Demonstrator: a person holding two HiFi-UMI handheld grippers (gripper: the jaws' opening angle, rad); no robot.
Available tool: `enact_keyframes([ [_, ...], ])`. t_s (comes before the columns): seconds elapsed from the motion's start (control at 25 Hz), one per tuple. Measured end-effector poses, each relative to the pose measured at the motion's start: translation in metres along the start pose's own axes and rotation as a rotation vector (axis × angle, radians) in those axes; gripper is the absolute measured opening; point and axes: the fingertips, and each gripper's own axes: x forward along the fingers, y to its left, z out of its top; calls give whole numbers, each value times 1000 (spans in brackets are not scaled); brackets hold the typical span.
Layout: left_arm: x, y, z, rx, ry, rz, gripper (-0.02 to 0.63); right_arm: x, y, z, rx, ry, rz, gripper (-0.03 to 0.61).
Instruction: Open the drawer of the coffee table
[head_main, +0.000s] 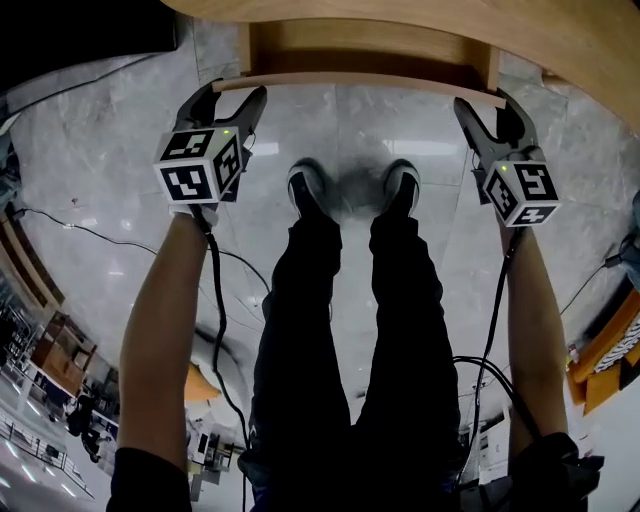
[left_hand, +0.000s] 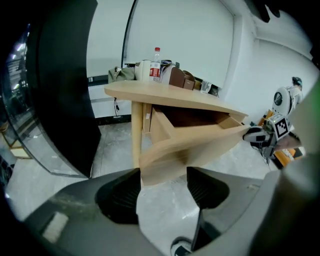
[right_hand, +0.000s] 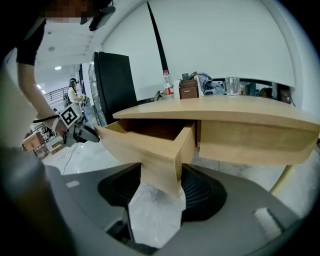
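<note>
The drawer (head_main: 360, 82) already stands well out from under the coffee table (head_main: 420, 20) top, its box showing open and bare inside as far as you can see, so the pull looks largely done and what is left is to finish the travel or let go.

Your right gripper (head_main: 487, 115) is at the drawer front's right corner. Its jaws stand partly open with the wooden corner filling the gap between the pads, so I judge it clamped there. Your left gripper (head_main: 235, 100) is at the left corner with its jaws apart. The corner sits against the left pad, bare floor shows between the wood and the other pad, and it holds nothing.

If you want the drawer further out, first close the left claw on its corner. Then draw both hands toward yourself level with the table top and at the same pace. My guess is that a pull on one corner alone would skew the box in its slot. Keep your shoes (head_main: 305, 185) back from under the front edge.

The coffee table is pale wood on round legs. On its top, toward the far side, stand a plastic bottle (left_hand: 156, 64) with a red label, a brown box (right_hand: 188, 90), a clear glass (right_hand: 231, 86) and some clutter too small to name. Under the table is glossy grey marble floor (head_main: 100, 150) with cables (head_main: 215, 300) trailing behind you. A tall black cabinet (left_hand: 65, 85) stands just beside the table's left end, and a white wall (right_hand: 225, 35) rises behind it.
</note>
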Motion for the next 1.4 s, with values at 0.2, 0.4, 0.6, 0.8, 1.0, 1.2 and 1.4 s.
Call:
enact_keyframes([
  [0.2, -20, -10, -24, -60, 24, -3, 301, -21, 20, -18, 5, 42, 6, 255],
  [0.4, -30, -16, -55, -83, 62, 8, 301, -32, 36, -41, 1, 103, 6, 255],
  [0.6, -25, -21, -65, -99, 95, 7, 301, -32, 35, -52, -18, 151, 9, 255],
  [0.8, -18, -22, -73, -102, 125, 6, 301, -29, 32, -62, -35, 195, 13, 255],
  [1.0, -18, -24, -71, -95, 141, 5, 301, -30, 30, -61, -58, 218, 16, 258],
  [1.2, -34, -21, -80, -19, 233, 19, 301, -48, 31, -61, -95, 304, -5, 255],
  [1.4, -70, 2, -106, -40, 334, 102, 301, -81, 11, -48, -9, 334, -43, 255],
])
